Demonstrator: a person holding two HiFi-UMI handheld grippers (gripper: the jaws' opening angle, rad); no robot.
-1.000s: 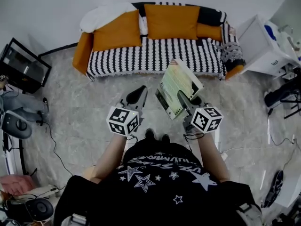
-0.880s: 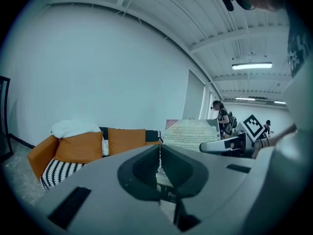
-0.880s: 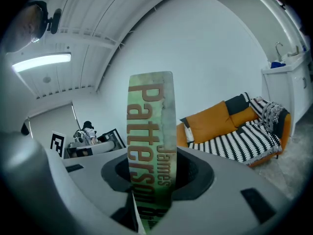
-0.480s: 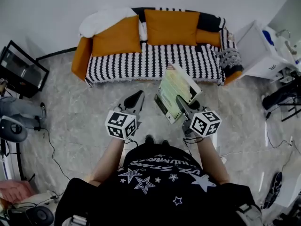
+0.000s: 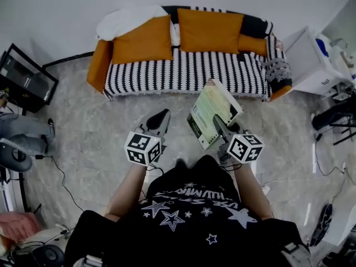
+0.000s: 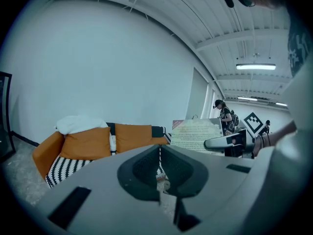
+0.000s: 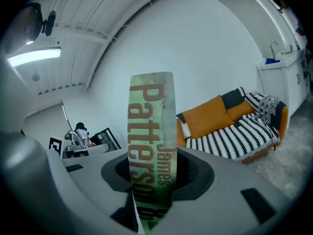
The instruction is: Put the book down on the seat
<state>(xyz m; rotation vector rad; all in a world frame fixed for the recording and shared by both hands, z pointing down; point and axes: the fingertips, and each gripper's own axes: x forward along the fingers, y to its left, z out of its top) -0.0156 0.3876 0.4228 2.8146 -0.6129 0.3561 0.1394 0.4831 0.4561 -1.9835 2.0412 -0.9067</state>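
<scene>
right gripper (image 7: 157, 180): jaws clamped on the book's spine
book (image 7: 151, 126): green paperback, upright, spine lettered "James Patterson"
sofa (image 7: 230, 136): right of the book, orange cushions, black-and-white striped seat

A mock living room inside a lab-like hall: a black-and-white striped fabric sofa (image 5: 183, 71) with 2 large orange cushions (image 5: 208, 31) on a grey marble-patterned floor (image 5: 89, 127), loose black cables (image 5: 58, 166), a white cabinet (image 5: 311, 60), and a bare beamed ceiling with strip lights (image 6: 255, 66).

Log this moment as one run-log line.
right claw: shut on green paperback book | left claw: shut, empty | black-and-white striped sofa seat: ahead, book not yet on it
</scene>
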